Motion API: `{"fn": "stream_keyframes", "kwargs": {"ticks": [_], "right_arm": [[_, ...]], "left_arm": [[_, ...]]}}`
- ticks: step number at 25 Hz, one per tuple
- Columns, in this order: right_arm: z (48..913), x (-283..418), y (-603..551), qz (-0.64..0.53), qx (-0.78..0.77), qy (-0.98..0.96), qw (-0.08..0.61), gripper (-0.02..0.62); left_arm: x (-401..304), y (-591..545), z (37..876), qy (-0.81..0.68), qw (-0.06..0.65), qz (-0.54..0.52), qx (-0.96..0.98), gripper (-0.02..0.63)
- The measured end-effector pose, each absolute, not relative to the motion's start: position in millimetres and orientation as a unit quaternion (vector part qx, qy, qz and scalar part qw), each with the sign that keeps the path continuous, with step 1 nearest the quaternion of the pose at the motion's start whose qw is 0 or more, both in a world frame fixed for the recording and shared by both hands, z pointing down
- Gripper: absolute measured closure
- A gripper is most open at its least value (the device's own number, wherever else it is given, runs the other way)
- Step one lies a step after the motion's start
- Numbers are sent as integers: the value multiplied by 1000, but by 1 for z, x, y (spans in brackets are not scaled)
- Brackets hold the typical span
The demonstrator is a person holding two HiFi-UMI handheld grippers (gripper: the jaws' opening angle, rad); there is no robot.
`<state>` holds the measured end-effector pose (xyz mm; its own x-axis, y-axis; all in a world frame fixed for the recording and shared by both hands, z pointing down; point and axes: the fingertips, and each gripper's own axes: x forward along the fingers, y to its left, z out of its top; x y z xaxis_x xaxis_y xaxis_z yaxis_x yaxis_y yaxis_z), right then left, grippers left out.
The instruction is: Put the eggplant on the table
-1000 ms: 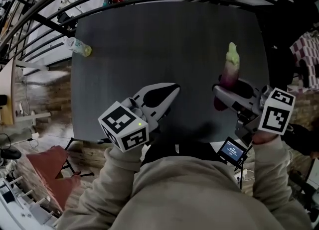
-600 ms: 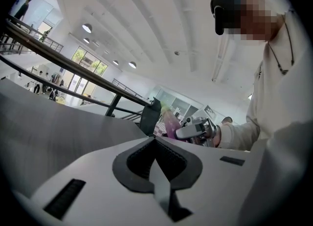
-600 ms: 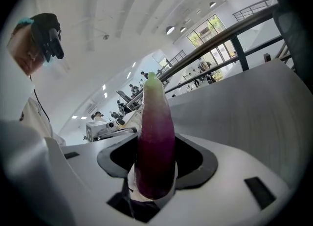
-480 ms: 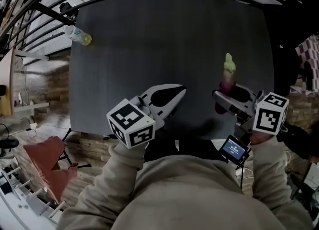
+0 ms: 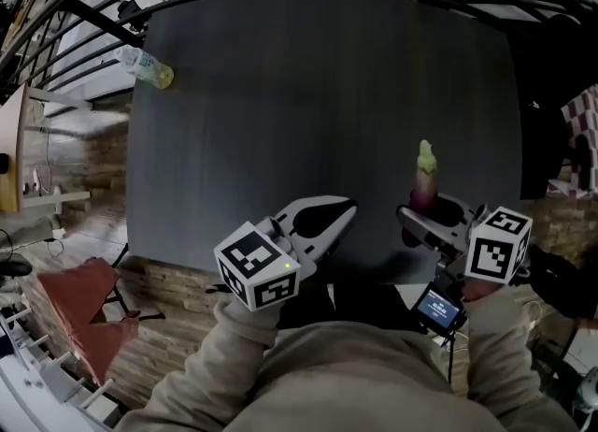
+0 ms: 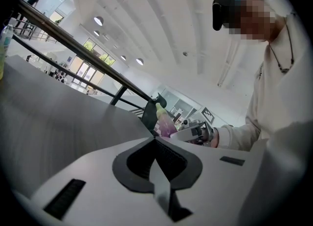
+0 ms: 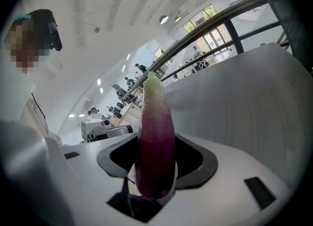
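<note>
A purple eggplant (image 5: 424, 183) with a pale green tip sticks forward out of my right gripper (image 5: 422, 213), which is shut on its thick end above the near right part of the dark table (image 5: 308, 93). In the right gripper view the eggplant (image 7: 155, 142) fills the gap between the jaws and points up and away. My left gripper (image 5: 338, 219) hangs over the table's near edge with its jaws together and nothing between them. The left gripper view shows those jaws (image 6: 155, 141) meeting at the tips, with the eggplant (image 6: 165, 122) beyond them.
A clear plastic bottle (image 5: 147, 67) with yellowish liquid lies at the table's far left corner. Dark railings (image 5: 112, 0) run behind the table. A brick-patterned floor and a reddish object (image 5: 86, 304) lie to the left. A small screen device (image 5: 437, 309) hangs near my right hand.
Both grippers have sunk toward the table and drawn nearer its front edge. The eggplant has come down with the right gripper and stays gripped. The left gripper has stayed shut.
</note>
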<state>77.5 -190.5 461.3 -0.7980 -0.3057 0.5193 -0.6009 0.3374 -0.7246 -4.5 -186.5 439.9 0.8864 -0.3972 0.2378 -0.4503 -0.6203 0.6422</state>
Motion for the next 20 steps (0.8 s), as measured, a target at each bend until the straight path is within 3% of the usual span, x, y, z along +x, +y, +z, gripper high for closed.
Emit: {"fn": "stream_keyframes", "kwargs": {"ticks": [20], "right_arm": [[558,71,-155,541,278,-763,221,370]], "left_arm": [[-10,-163,503,-253,414,58,872,606]]}}
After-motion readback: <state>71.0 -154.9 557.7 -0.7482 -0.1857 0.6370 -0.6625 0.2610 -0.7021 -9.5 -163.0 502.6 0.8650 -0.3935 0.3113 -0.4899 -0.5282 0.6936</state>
